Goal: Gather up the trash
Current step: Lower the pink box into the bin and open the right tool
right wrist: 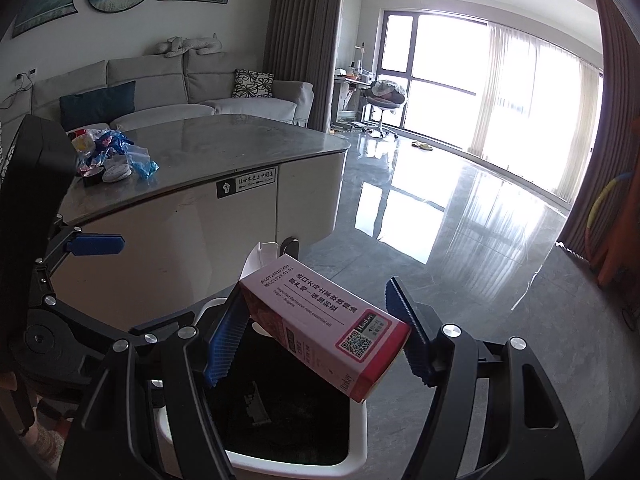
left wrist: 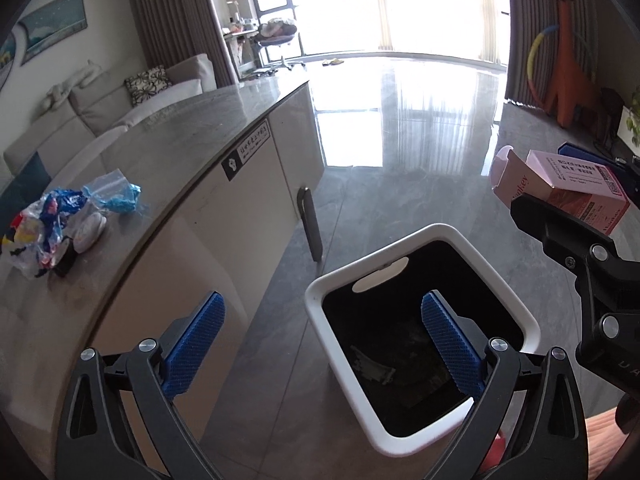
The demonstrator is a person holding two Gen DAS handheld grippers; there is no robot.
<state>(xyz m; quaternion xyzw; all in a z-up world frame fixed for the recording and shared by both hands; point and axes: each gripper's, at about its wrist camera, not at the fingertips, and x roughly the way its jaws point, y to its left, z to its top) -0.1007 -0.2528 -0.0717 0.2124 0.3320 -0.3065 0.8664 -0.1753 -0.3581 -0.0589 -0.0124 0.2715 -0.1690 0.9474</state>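
A pink carton box [right wrist: 320,330] with an open flap sits between the blue pads of my right gripper [right wrist: 316,340], above the white trash bin [right wrist: 356,446]. The jaws stand wide and I cannot tell if they grip the box. The box also shows in the left wrist view [left wrist: 560,188], right of the bin [left wrist: 500,280]. My left gripper [left wrist: 322,344] is open and empty, hovering over the bin's left rim. A heap of crumpled wrappers and blue plastic [left wrist: 68,220] lies on the grey counter [left wrist: 192,128]; it also shows in the right wrist view [right wrist: 108,152].
The bin stands on the glossy grey floor [left wrist: 400,160] next to the white counter cabinet [left wrist: 240,216] with a dark handle [left wrist: 312,224]. A grey sofa [right wrist: 180,88] is behind the counter. An orange dinosaur toy [left wrist: 568,52] stands at the far right.
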